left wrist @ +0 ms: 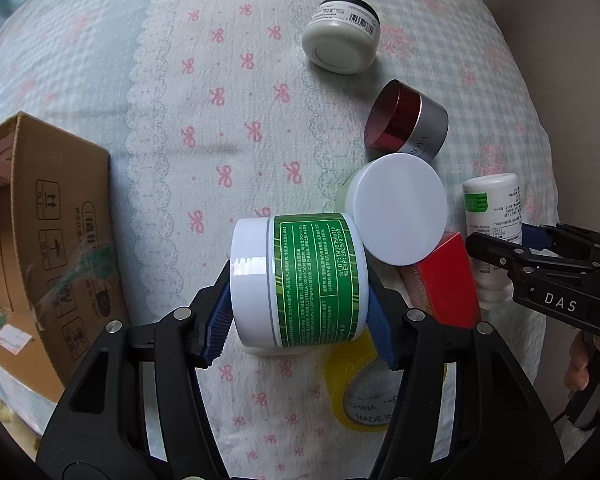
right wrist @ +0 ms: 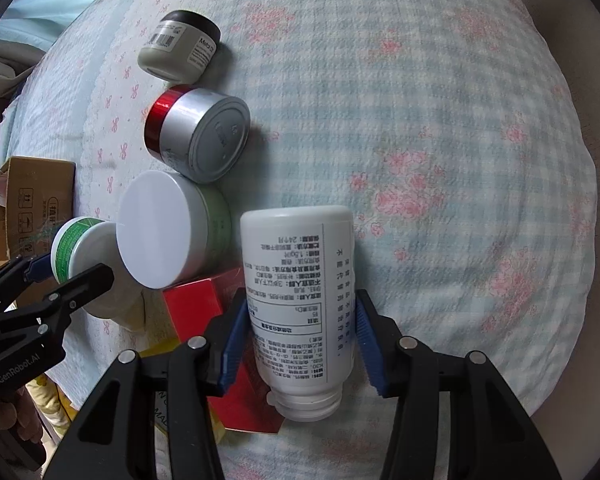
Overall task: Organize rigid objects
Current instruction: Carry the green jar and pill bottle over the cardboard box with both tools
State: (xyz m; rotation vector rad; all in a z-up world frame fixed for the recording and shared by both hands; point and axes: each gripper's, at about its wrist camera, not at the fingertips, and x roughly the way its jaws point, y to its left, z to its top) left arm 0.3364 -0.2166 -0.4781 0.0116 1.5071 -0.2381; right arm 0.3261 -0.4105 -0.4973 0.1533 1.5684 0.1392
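— Gripping already, by the look of it: the left gripper has its blue ribbed pads pressed to both sides of the round white plastic jar with the green printed label, which lies on its side between them.

— And the other hand?

— The right gripper stands around the white plastic bottle with black printed text, mouth toward the camera. One pad touches it; the other looks just beside it, so I cannot tell whether the jaws are clamped or only closing.

— Where does all this sit?

— On the pale checked bedcover with pink bows. Near the green jar are the wide jar with a flat white lid, the red and silver metallic jar, a red cardboard carton and a yellow tape roll; the white jar with a black cap lies well apart.

— So which step?

— I judge it the pick-up stage. The open brown cardboard box at the left seems the likely destination.

— What does the next move call for?

— Lifting the green jar clear without nudging the white-lidded jar that touches it, then carrying it left over the box wall.
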